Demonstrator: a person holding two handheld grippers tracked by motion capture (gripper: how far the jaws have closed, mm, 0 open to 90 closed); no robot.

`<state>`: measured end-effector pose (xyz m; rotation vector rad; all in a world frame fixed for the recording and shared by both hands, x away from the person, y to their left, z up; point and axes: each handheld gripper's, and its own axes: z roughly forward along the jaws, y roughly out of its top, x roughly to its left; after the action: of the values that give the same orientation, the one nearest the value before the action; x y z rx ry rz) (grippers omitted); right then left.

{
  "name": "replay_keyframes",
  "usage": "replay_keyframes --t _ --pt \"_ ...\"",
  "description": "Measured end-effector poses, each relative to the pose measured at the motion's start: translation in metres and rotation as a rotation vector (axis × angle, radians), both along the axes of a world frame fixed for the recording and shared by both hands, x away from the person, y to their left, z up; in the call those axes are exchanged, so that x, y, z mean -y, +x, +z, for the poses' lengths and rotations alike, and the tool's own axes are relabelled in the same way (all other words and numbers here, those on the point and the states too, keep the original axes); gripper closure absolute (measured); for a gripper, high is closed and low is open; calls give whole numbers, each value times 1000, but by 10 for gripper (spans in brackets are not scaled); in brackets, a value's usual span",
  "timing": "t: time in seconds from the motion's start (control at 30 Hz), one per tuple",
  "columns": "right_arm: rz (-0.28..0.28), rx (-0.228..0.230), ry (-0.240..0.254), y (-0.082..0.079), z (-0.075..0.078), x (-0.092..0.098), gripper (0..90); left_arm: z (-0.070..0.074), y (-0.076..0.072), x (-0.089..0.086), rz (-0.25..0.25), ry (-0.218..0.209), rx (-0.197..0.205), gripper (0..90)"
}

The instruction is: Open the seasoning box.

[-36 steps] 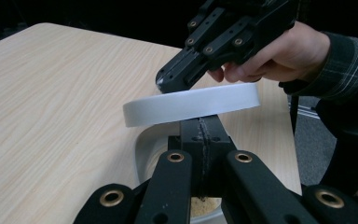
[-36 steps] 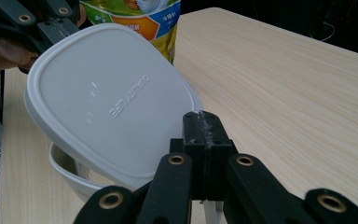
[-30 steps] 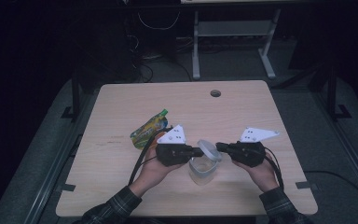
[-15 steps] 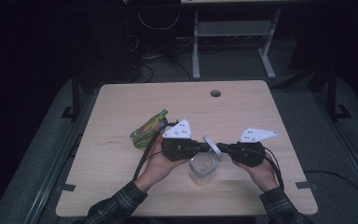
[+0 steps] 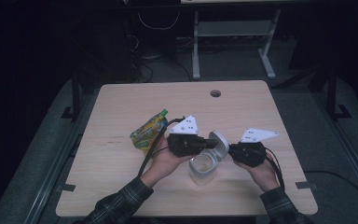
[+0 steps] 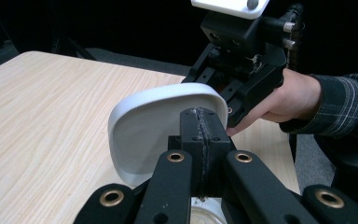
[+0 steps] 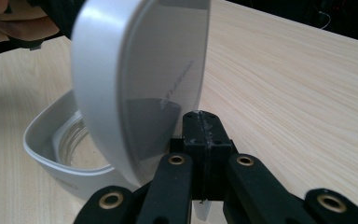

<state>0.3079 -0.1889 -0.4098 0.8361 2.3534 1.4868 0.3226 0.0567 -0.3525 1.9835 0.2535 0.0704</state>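
Observation:
A clear jar (image 5: 201, 169) with a white hinged lid (image 5: 219, 143) stands near the table's front edge. The lid is swung up, almost upright. My left gripper (image 5: 209, 142) is shut, its tips against the lid's left face (image 6: 158, 126). Its own jaws (image 6: 200, 114) meet with nothing visible between them. From the right, my right gripper (image 5: 230, 150) is also shut, its tips (image 7: 200, 119) beside the lid's lower edge (image 7: 135, 70), above the jar's white rim (image 7: 65, 158). Whether it touches the lid I cannot tell.
A green and yellow pouch (image 5: 148, 131) lies flat to the left of the left gripper. A round cable hole (image 5: 215, 93) sits near the table's far edge. The right hand and its gripper (image 6: 242, 70) face the left gripper closely.
The left gripper has moved right and slightly up against the lid, which has tipped further open. The right gripper has stayed where it was.

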Motion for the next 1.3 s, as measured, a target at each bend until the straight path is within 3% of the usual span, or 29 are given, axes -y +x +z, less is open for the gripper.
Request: replay_keyframes --t 0.97,1.3 --pt "-74 -2 2 -7 -5 22 898 2 -2 -26 24 27 -16 900" --pt "-94 -7 -2 -10 -8 26 887 -3 -8 -45 51 47 -51 900"
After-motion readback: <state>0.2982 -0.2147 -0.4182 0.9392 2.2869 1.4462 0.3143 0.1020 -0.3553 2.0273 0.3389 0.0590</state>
